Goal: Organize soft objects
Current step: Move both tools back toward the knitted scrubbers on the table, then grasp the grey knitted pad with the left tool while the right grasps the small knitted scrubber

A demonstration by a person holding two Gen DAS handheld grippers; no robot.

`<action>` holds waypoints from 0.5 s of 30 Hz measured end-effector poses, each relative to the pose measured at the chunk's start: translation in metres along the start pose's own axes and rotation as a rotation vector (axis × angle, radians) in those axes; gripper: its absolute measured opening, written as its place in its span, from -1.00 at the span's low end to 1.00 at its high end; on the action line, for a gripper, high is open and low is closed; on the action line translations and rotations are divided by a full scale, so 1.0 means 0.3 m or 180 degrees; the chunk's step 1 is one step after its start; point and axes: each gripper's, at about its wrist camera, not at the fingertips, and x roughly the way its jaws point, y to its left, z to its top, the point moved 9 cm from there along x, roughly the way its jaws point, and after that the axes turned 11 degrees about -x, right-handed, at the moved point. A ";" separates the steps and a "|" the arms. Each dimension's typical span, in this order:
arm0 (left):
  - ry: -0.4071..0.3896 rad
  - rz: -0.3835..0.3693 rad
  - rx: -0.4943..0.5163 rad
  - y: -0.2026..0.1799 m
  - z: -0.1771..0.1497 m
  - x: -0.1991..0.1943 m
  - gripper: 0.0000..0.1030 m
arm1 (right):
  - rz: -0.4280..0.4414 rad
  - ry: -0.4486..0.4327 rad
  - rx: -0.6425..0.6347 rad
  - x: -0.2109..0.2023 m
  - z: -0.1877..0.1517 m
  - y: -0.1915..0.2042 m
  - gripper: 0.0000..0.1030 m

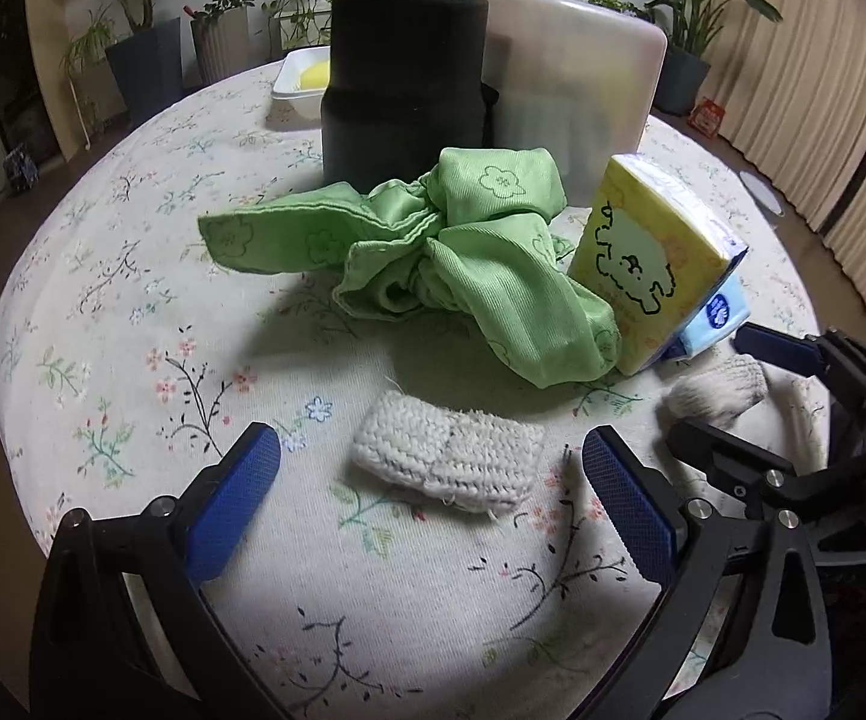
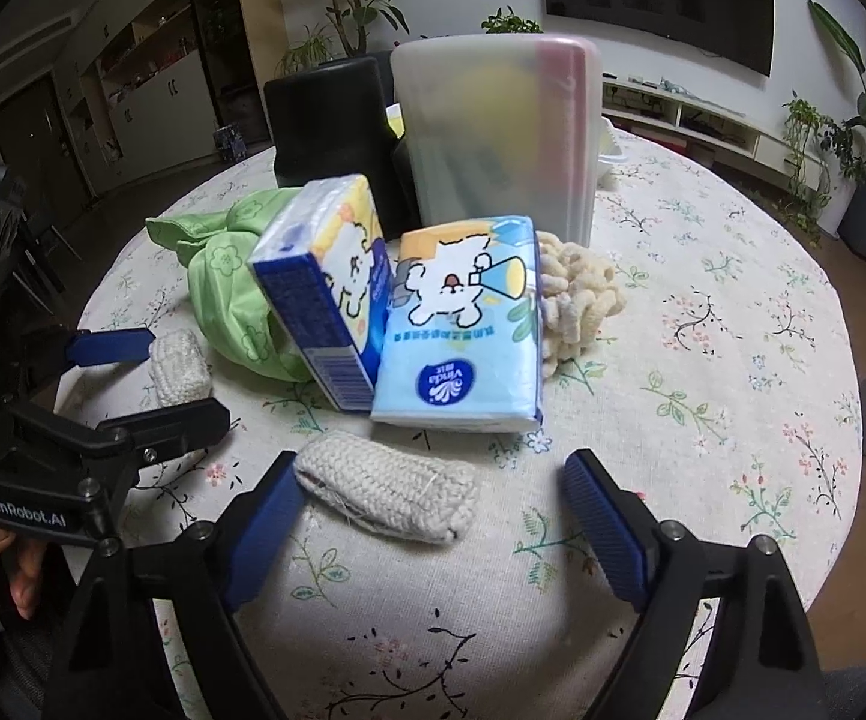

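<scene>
1. Two knitted rolls on the table [image 1: 102, 312], both lying flat. One knitted roll [image 1: 448, 459] sits between the left gripper [image 1: 429, 483] pads, long axis crossing the gap, touching neither pad.
2. Second knitted roll [image 2: 387, 495] lies between the right gripper [image 2: 433, 519] pads, long axis across the gap, left end against the left pad, right end clear of the other pad.
3. Left gripper wide apart, holding nothing. Right gripper wide too, not clamped.
4. Green cloth [image 1: 433, 252] bunched just behind the first roll; yellow tissue pack [image 1: 652, 264] tilted, leaning on the cloth; blue tissue pack [image 2: 469, 324] flat beside it, its near edge close to the second roll.
5. Cream yarn bundle [image 2: 577, 300] behind the blue pack. Black container [image 1: 402, 78] and frosted bin [image 2: 493, 126] upright at the back.
6. Bare table near the front edge and on the right side; middle crowded.
</scene>
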 end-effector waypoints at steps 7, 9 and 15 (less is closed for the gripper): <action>0.0000 0.0119 0.0070 -0.005 -0.008 0.010 0.99 | -0.0053 0.0049 -0.0102 0.010 -0.007 0.019 0.90; 0.0002 0.0167 0.0075 -0.001 -0.007 0.012 1.00 | -0.0052 0.0064 -0.0090 0.009 -0.006 0.018 0.89; -0.0094 0.0185 0.0032 0.005 -0.003 0.010 1.00 | -0.0120 0.0063 -0.0126 0.007 -0.003 0.023 0.80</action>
